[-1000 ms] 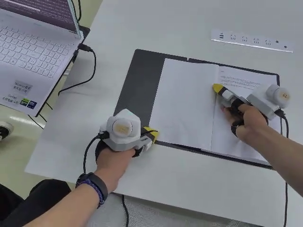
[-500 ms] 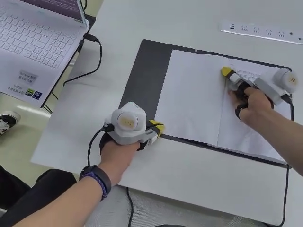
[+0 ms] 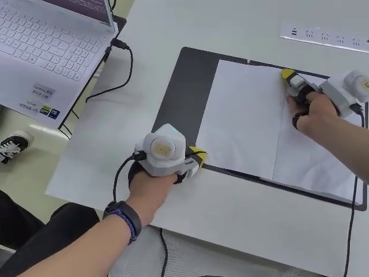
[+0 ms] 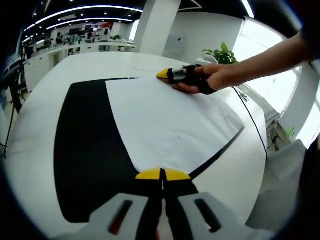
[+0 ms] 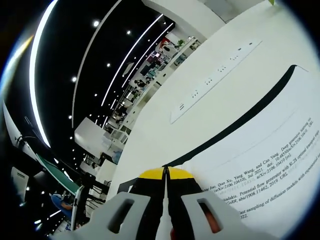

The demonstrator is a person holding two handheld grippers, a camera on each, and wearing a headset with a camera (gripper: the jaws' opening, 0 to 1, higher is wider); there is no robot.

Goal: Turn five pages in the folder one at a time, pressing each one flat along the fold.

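A black folder (image 3: 184, 92) lies open on the white table. A blank turned page (image 3: 242, 115) covers its left half and a printed page (image 3: 314, 156) its right. My right gripper (image 3: 287, 74) is shut, its yellow tips down on the fold near the folder's far edge. Its own view shows the shut tips (image 5: 165, 173) at the top of the printed page (image 5: 270, 165). My left gripper (image 3: 196, 156) is shut and rests at the folder's near left corner. There its tips (image 4: 162, 174) sit on the black cover (image 4: 85, 150), just below the blank page (image 4: 170, 125).
An open laptop (image 3: 46, 46) sits at the far left, and its black cable (image 3: 124, 75) loops toward the folder. A white power strip (image 3: 323, 36) lies beyond the folder's far edge. A shoe (image 3: 14, 147) shows on the floor at left.
My right gripper has slid along the fold toward the folder's far edge. The left gripper has stayed at the near corner. The head camera has shifted.
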